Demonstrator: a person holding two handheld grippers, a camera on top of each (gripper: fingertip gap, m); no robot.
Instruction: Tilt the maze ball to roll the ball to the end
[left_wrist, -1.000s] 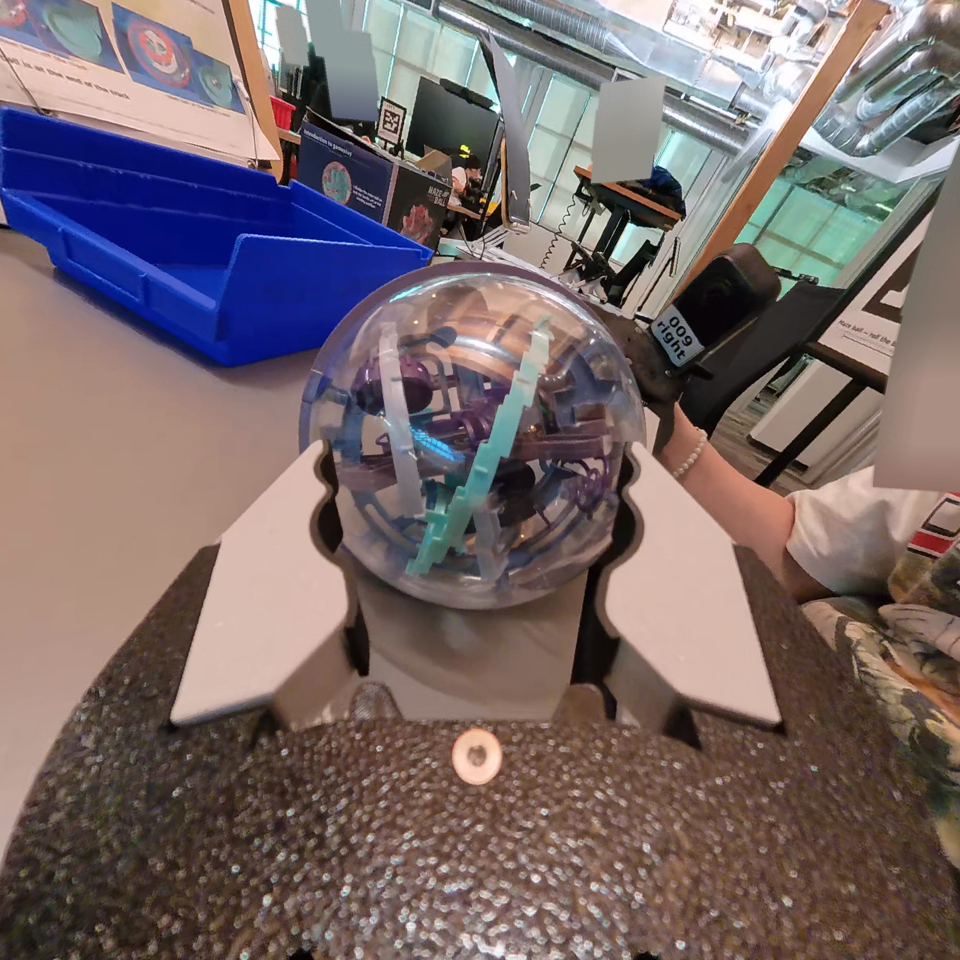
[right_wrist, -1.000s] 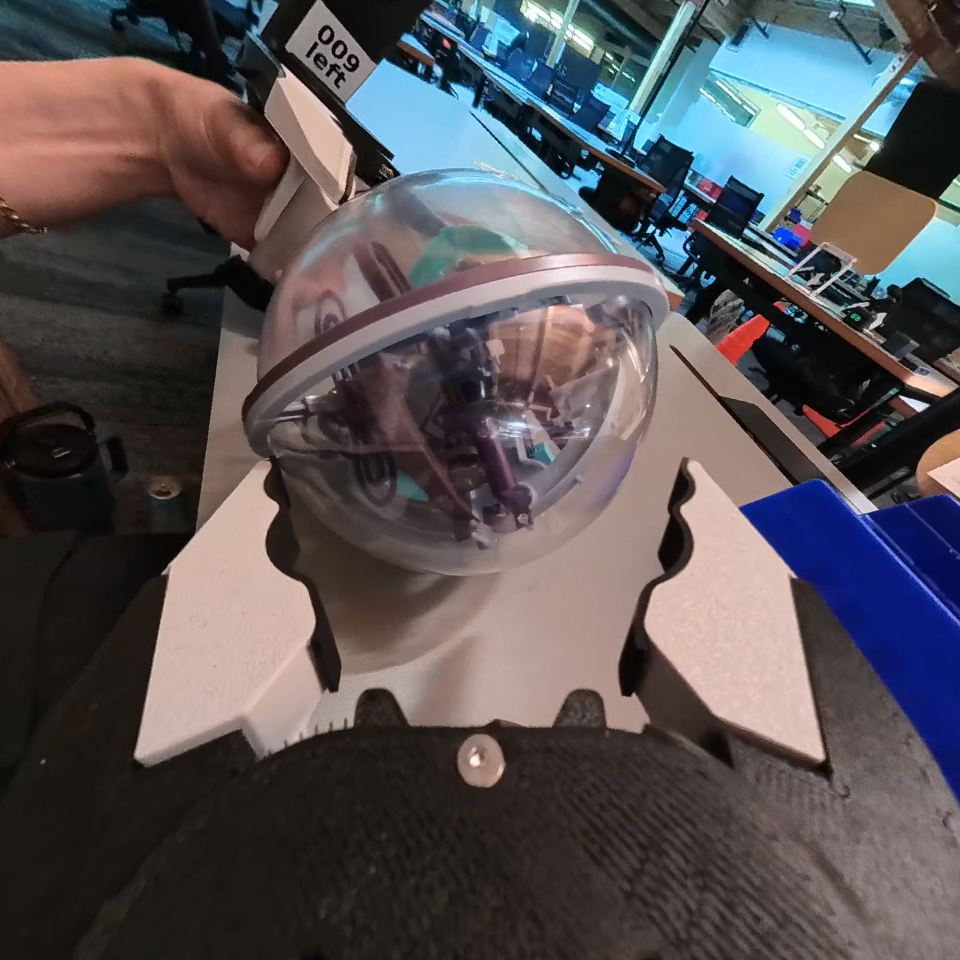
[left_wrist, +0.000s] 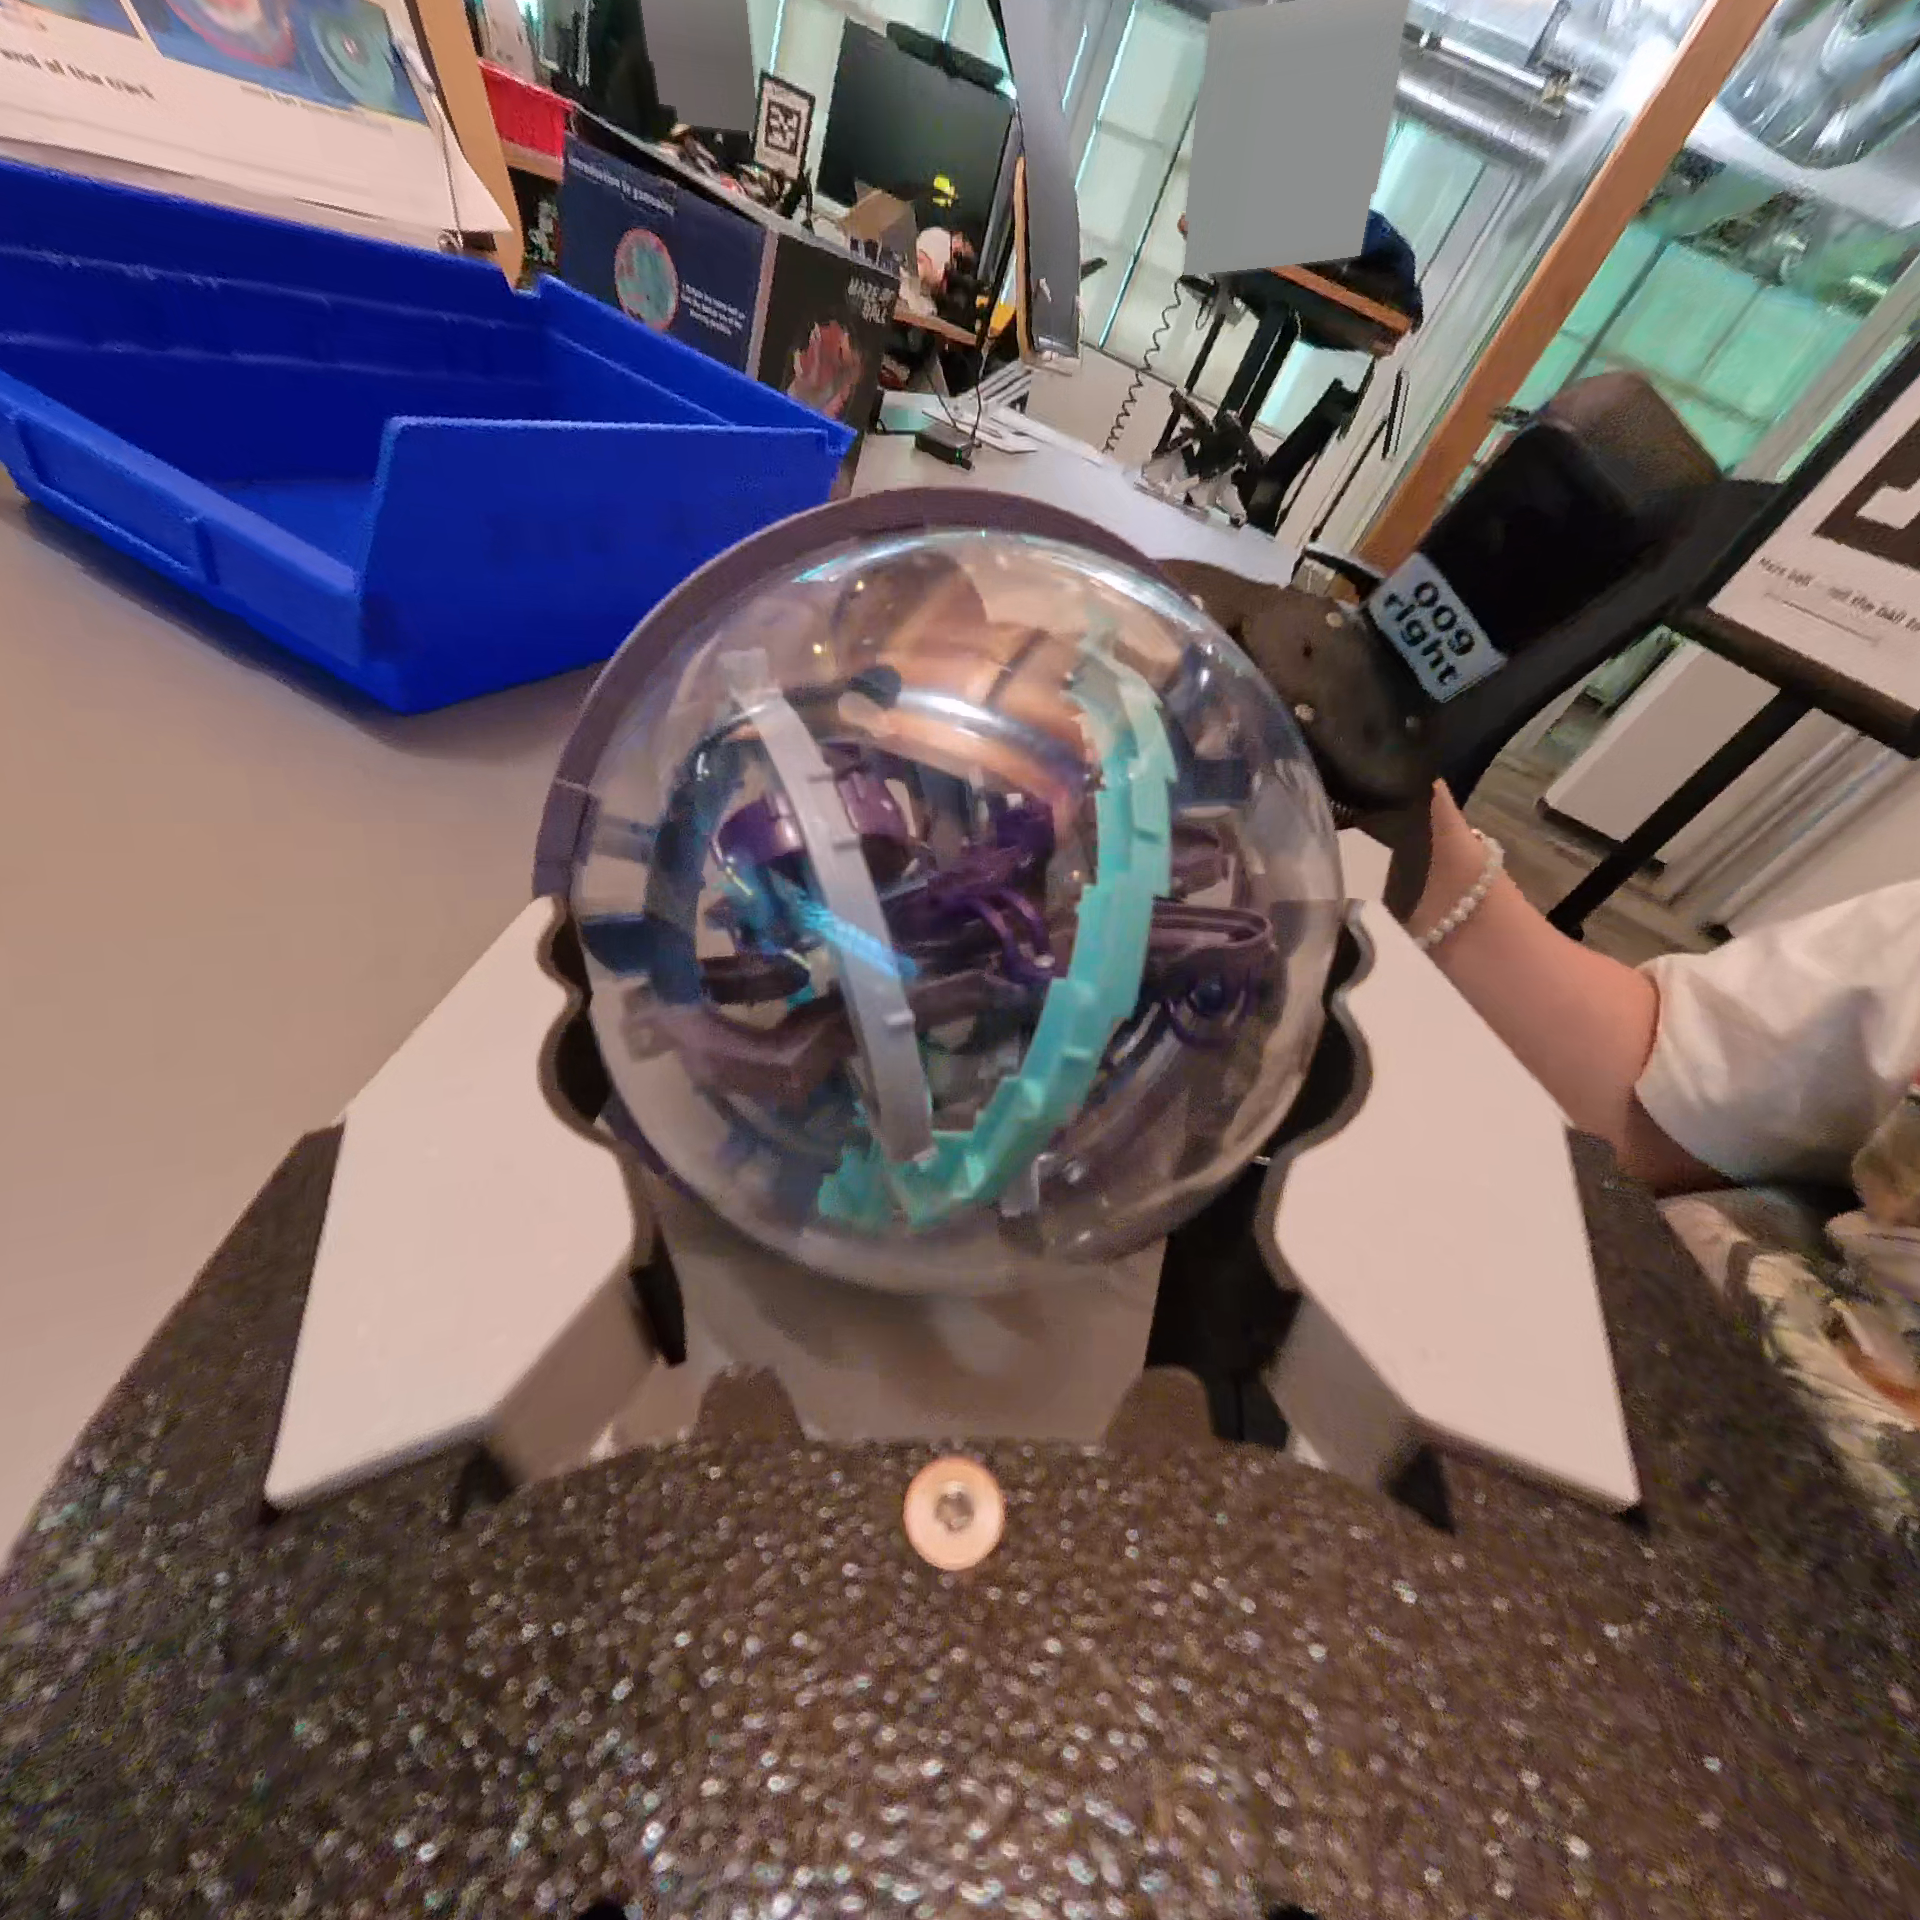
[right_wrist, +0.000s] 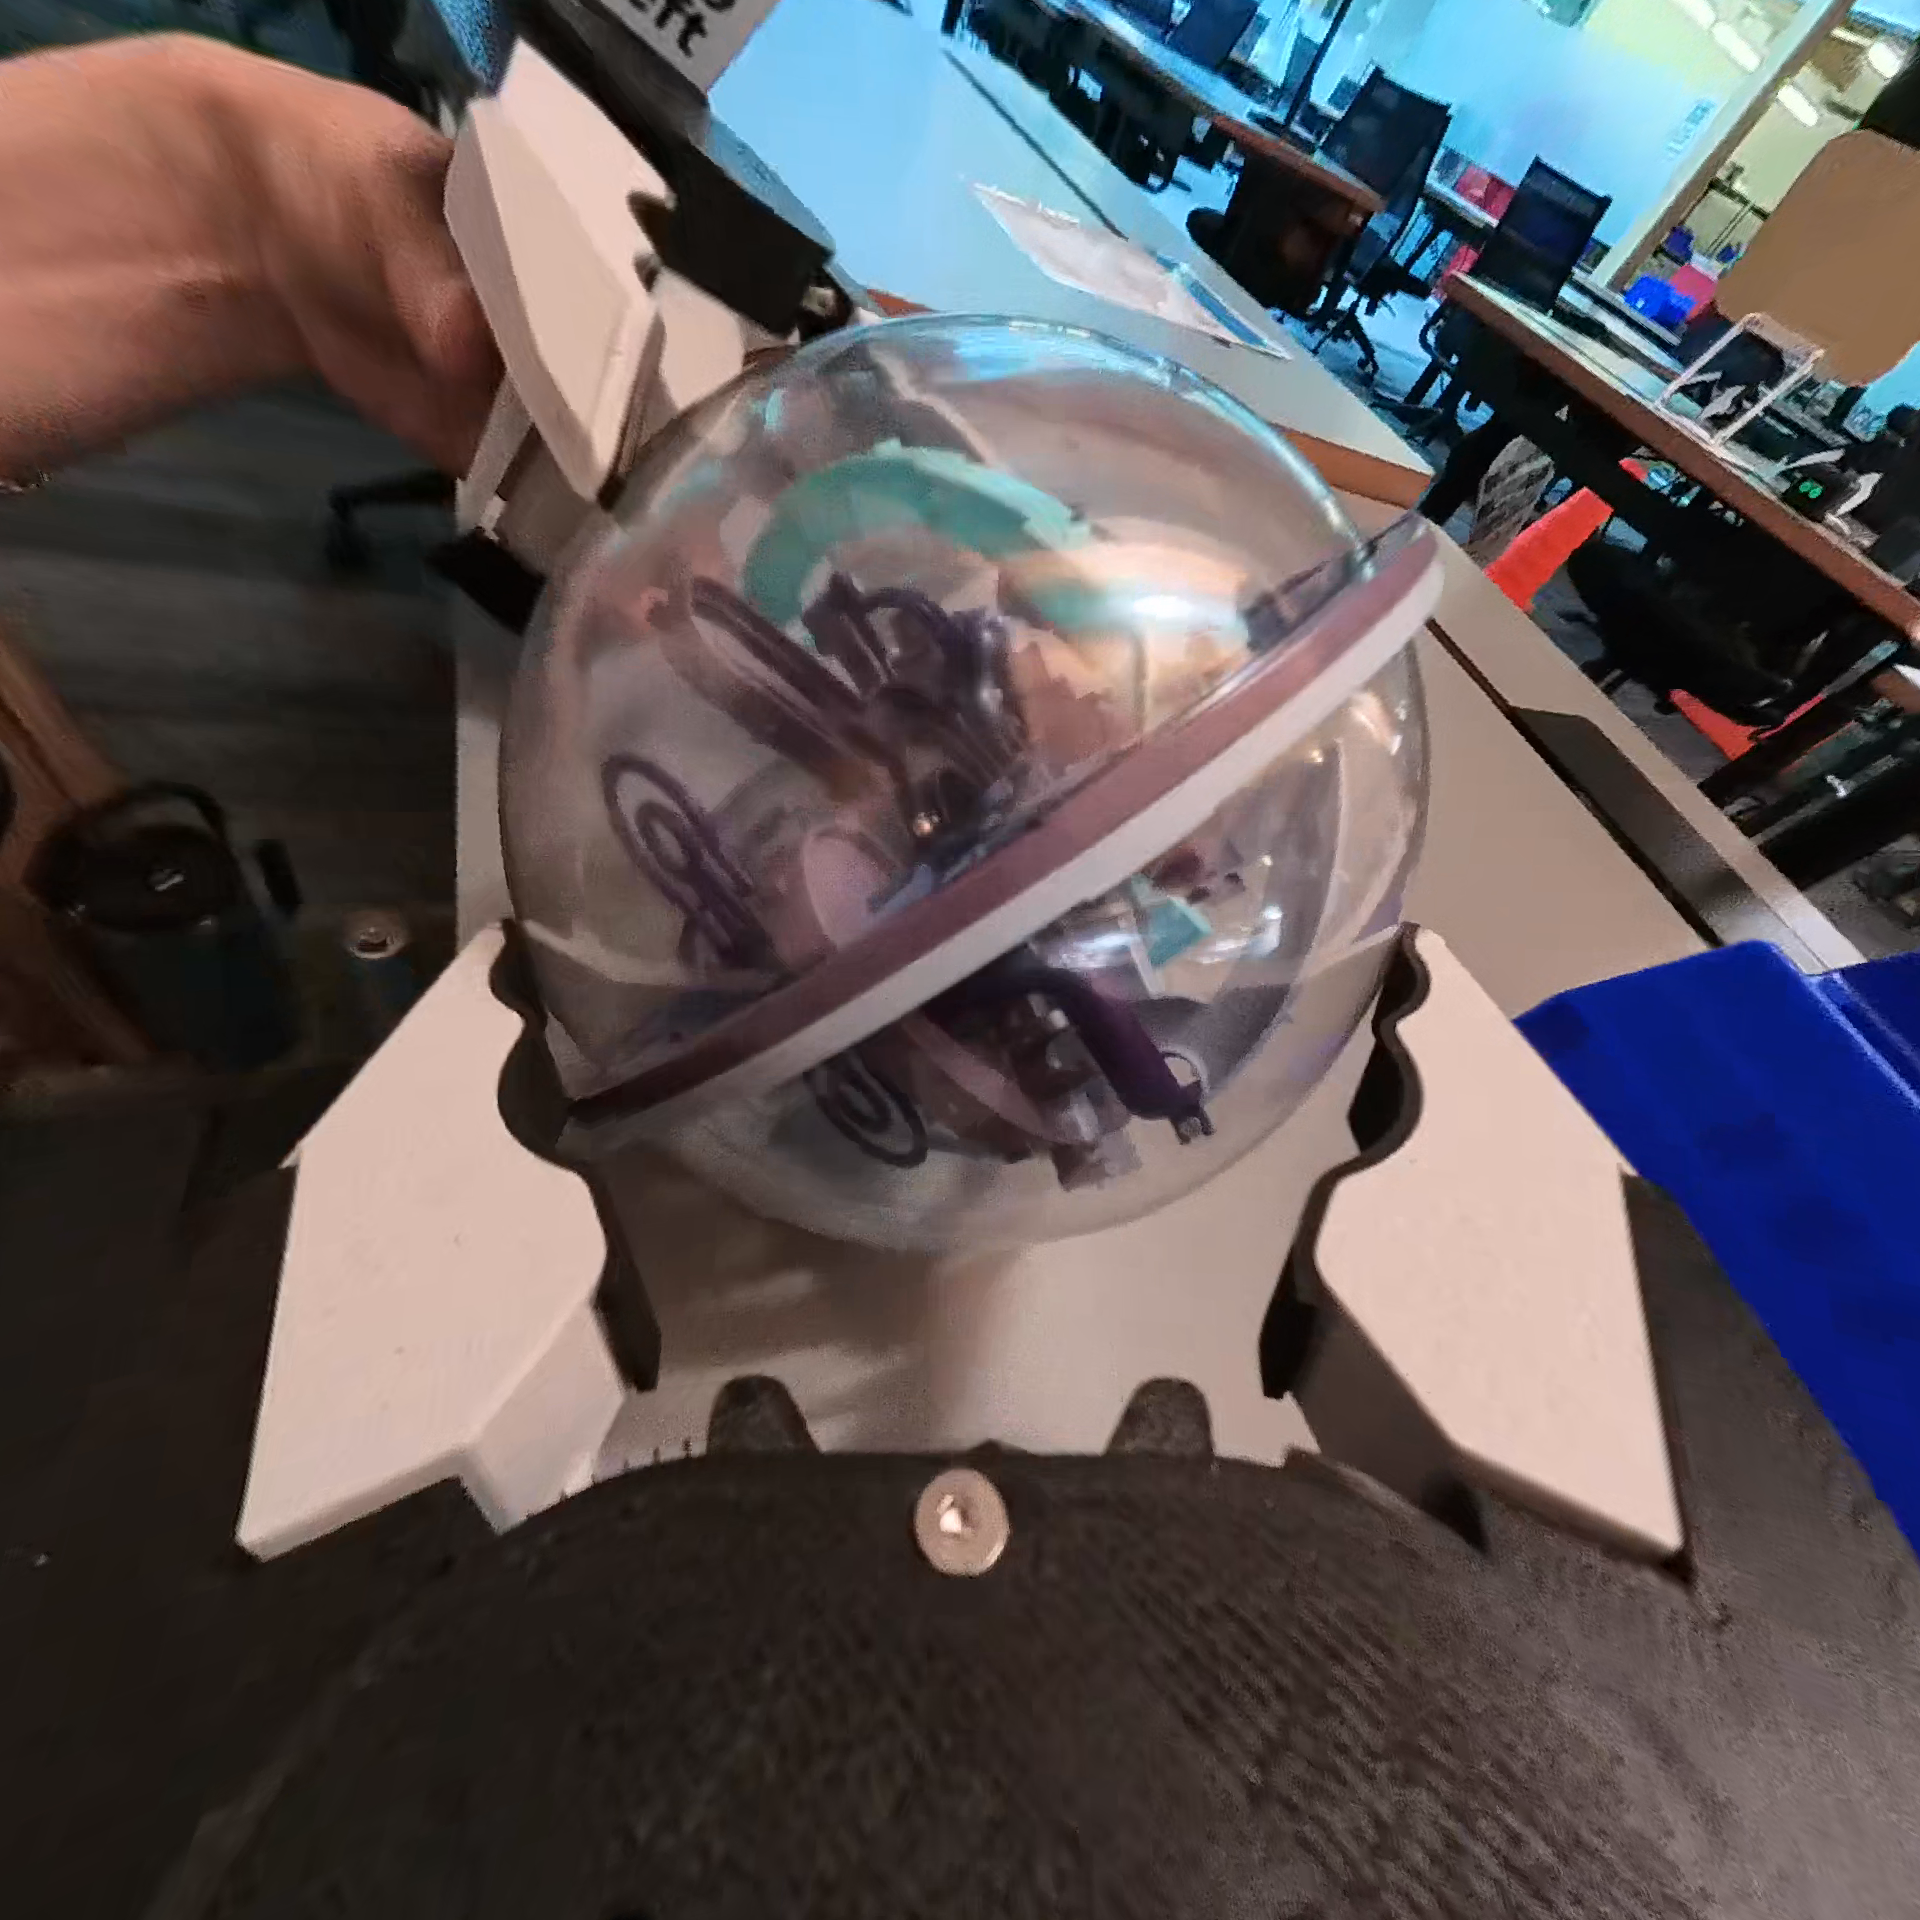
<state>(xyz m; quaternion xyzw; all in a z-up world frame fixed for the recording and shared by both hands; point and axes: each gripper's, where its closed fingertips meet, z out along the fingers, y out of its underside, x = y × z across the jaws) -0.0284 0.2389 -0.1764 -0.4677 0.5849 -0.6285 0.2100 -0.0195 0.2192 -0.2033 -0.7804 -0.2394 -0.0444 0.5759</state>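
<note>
Squarely between both claws: maze ball (left_wrist: 940, 914), raised off the table (left_wrist: 208, 831), seam ring (right_wrist: 1039, 831) slanting up toward the bin (right_wrist: 1766, 1195).
Clamped wide by left claw (left_wrist: 951, 997) and right claw (right_wrist: 951, 1039) from opposite sides, pads (left_wrist: 566, 1039) pressing the shell; equally near, so tilted by turning both together.

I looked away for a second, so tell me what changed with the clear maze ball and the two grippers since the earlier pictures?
The clear plastic maze ball with purple and teal tracks has been tilted: its purple-and-white equator band, nearly level before, now slopes steeply, and the ball sits deeper between the right gripper fingers. The left gripper still brackets it. The blue plastic bin stayed put.
</note>
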